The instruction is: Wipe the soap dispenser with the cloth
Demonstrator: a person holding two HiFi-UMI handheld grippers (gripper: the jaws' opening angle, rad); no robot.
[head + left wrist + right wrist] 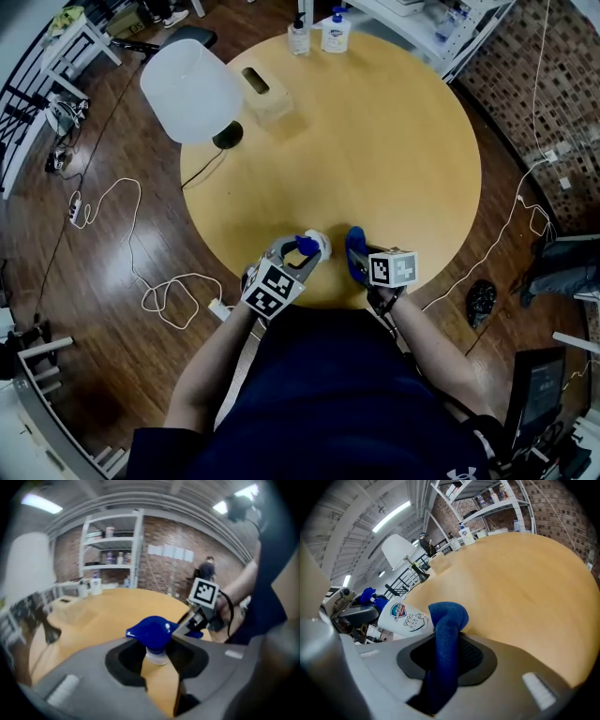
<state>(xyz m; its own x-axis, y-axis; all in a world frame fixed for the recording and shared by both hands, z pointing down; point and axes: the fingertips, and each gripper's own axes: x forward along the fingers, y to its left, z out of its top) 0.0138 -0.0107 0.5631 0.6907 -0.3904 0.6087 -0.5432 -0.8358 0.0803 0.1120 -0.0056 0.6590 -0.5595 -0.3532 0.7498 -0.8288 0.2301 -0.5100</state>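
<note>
Holding the soap dispenser [404, 617] by its neck in my left gripper [157, 654], tipped sideways at the near edge of the table [375, 159], base toward the cloth [446, 634] pinched in my right gripper [447, 667].

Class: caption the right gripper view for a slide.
Right gripper pinches a blue cloth beside the white soap dispenser, above a round wooden table.
</note>
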